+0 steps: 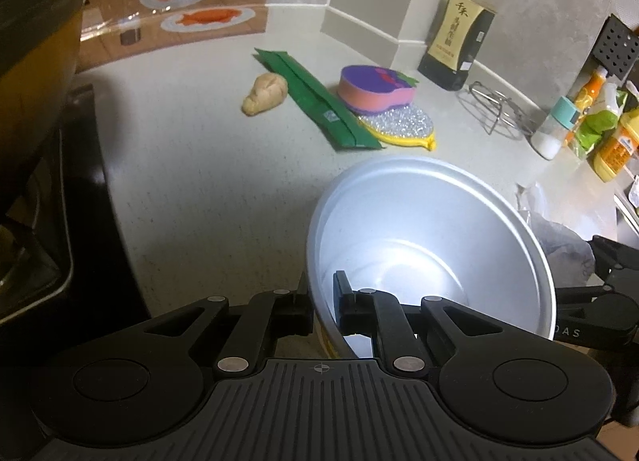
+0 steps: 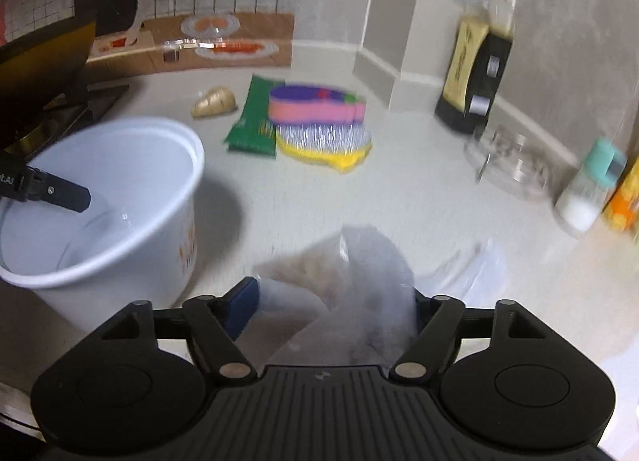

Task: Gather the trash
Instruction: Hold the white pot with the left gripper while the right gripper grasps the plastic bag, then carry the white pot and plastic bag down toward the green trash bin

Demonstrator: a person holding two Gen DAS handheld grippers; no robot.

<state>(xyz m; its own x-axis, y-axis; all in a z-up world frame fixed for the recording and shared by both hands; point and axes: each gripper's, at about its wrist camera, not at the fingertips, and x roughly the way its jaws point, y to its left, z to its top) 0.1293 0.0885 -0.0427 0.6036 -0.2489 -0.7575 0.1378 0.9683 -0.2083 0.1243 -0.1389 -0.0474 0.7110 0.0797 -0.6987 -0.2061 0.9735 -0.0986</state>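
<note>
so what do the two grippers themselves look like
Both the left gripper and right gripper are matte black: ribbed central body, two round lobes, linkage arms with silver pivot pins, small crosshair mark. The right one's fingers carry blue pads. No cables or sleeves show.

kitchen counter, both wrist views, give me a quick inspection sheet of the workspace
surface: pale speckled counter, stove edge at left.
job's things: white paper bowl, nothing inside; clear plastic bag; green wrapper lying flat.
clutter: ginger root, purple-pink sponge on a glittery scrubber, soy sauce bottle, wire trivet, salt shaker.
grippers: left gripper clamps the bowl's rim; right gripper straddles the bag, closure unclear.
cables: nothing seen.
surroundings: tiled wall, food-print backsplash decal.
</note>
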